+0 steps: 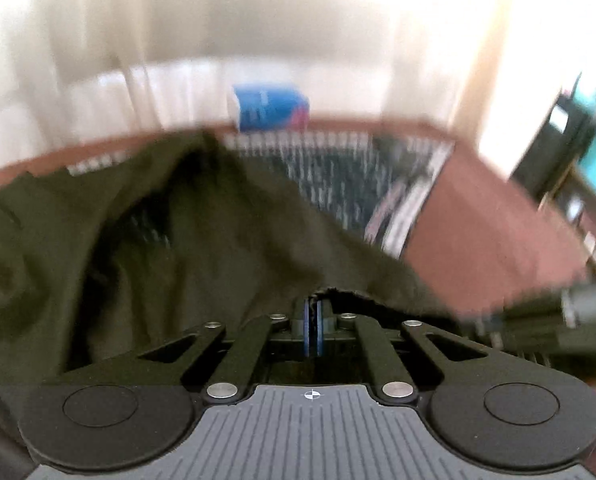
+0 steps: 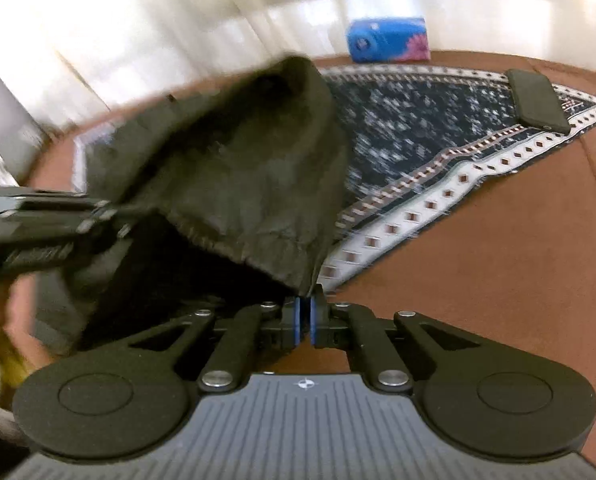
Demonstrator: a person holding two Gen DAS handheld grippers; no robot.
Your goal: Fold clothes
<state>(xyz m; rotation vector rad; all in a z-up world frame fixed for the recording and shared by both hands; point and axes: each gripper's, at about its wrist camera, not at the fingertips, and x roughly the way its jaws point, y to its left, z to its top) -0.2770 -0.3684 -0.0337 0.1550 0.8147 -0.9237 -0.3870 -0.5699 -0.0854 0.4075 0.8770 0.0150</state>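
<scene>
**Wrist views: garment held aloft between both tongs**

Left tongs point(image 1: 313, 312) pinch the dark olive garment point(image 1: 178, 220) at an edge. Right tongs point(image 2: 305, 312) pinch another edge point. Cloth hangs forward, raised above the patterned rug point(image 2: 417, 128); the held edge spans tool to tool.

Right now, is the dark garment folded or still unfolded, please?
Unfolded: the dark garment hangs bunched between the left gripper and right gripper, both shut on its hem.

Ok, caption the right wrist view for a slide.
Right gripper pinching the hem of a dark olive garment lifted over a patterned cloth.
</scene>
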